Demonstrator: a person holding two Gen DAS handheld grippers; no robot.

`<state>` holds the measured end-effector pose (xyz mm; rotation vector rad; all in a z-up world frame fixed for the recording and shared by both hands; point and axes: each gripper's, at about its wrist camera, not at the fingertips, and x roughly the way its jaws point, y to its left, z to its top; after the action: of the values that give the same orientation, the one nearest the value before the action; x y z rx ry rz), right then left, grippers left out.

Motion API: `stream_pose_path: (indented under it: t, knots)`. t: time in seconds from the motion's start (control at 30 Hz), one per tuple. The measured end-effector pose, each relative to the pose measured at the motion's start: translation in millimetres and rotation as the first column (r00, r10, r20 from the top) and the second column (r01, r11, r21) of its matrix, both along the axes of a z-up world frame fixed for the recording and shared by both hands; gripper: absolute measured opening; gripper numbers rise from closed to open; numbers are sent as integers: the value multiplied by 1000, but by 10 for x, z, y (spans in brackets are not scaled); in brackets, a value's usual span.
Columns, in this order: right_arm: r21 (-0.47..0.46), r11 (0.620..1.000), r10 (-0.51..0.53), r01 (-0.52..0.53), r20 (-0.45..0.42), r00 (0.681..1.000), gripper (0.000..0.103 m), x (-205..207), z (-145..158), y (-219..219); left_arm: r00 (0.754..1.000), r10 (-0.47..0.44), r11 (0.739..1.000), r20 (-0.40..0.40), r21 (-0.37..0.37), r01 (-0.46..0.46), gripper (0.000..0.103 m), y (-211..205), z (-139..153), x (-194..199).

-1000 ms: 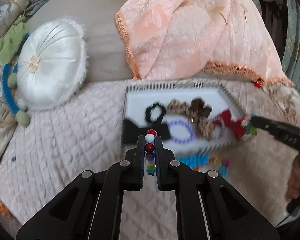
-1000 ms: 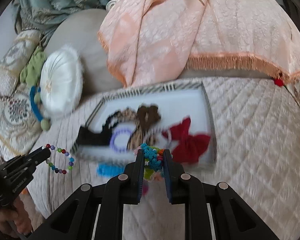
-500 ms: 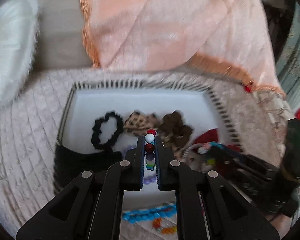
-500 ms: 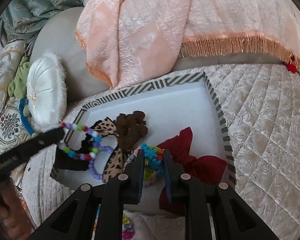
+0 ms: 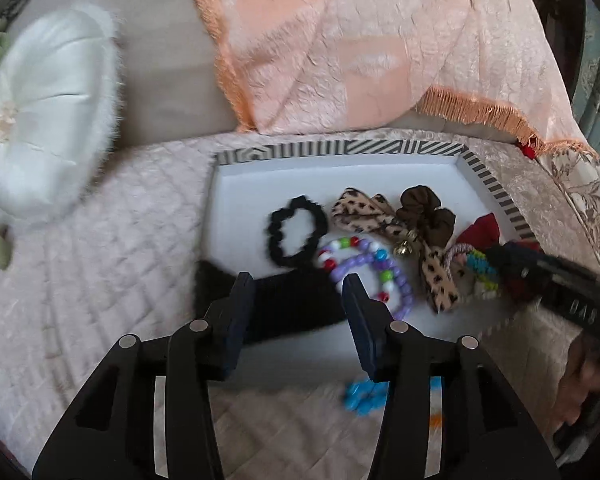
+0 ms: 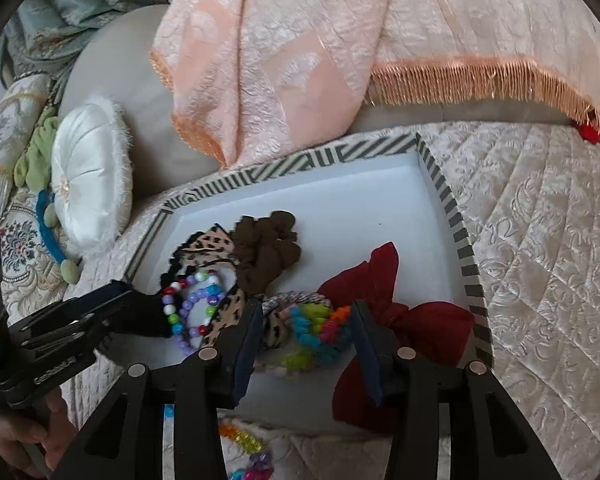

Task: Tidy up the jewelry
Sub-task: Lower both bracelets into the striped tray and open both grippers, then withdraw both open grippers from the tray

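In the tray (image 6: 440,184), the multicolour bead bracelet (image 5: 356,254) lies flat on the white floor, overlapping a purple bead bracelet (image 5: 400,286), just past the tips of our left gripper (image 5: 298,286). That gripper stands wide and empty above the black band (image 5: 284,300) draped over the tray's six o'clock rim. Toward three o'clock, the bright knotted bracelet (image 6: 316,326) rests on a braided hair tie, between the wide, empty fingers of our right gripper (image 6: 304,316), with the red bow (image 6: 384,280) beside it.

Around them sit the black scrunchie (image 5: 296,232), leopard bow (image 5: 364,212) and brown scrunchie (image 5: 424,210), clustered at the tray's centre; we judge the tray serves as the collecting spot, so pieces land wherever space allows. Outside the six o'clock rim, blue beads (image 5: 364,396) and orange beads (image 6: 240,436) lie on the quilted bedcover (image 6: 540,240), likely next to gather.
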<state>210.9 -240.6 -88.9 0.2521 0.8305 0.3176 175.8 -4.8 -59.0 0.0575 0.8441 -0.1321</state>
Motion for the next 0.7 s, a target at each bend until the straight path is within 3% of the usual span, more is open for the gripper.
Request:
stream_pose_path:
  t: [0.13,0.27,0.43,0.53,0.7]
  knots:
    - [-21,1000,3,-2,57,998,43,-222,122,7,1000,23,999,6,-33,-23,46,223,-57,-354]
    - [-68,998,-9,15,88,996,43,-490,187,-7,998,25,997,-52,-67,-29,46,263,-315,-607]
    - [-147,986,-73,73,9,997,44,-839,4,-95,994,28,993,-106,-114,-40,46,104,-547,-641]
    - [-191,980,-86,62,-120,989,44,-974,-255,-104,994,32,985,-100,-163,-48,46,29,-532,-546]
    - [-230,973,-42,22,-83,996,44,-1049,-259,-96,992,49,988,-112,-142,-64,46,-132,-543,-326]
